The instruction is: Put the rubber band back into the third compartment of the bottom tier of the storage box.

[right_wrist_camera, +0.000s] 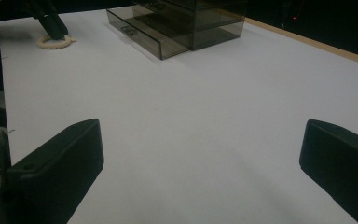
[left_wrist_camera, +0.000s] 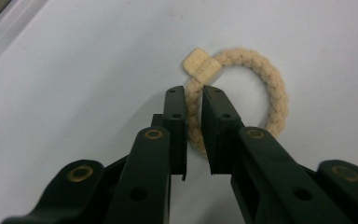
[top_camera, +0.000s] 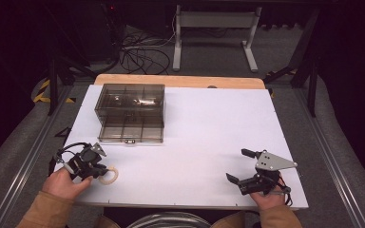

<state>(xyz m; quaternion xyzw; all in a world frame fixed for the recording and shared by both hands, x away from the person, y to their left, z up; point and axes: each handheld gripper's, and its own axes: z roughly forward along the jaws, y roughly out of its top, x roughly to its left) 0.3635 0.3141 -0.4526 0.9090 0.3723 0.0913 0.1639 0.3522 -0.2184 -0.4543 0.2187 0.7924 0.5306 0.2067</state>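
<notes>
left gripper [top_camera: 100,175] sits at the near-left corner of the white table [top_camera: 204,128], jaws pinched onto the cream braided rope ring [left_wrist_camera: 265,88]; in the left gripper view the two black pads clamp the near-left arc of the ring, just below its small square beige tag [left_wrist_camera: 202,64]; ring lies flat on the table surface, rest of the loop curving away to the right of the jaws; in the high view the ring [top_camera: 108,175] pokes out just right of the gripper, person's left hand [top_camera: 66,184] wrapped around the body behind it; right gripper [top_camera: 248,167] rests at the near-right of the table, well apart from the ring, jaws spread wide with nothing between them; right gripper view confirms it, both black jaws standing far apart over bare table; smoky translucent plastic drawer box [top_camera: 130,111] stands at the far-left part of the table, its lowest drawer [top_camera: 131,134] pulled out toward the near side; ring is near the box's front, not touching it; from the right gripper view the ring [right_wrist_camera: 55,42] shows far off with the left gripper's jaws down on it.
</notes>
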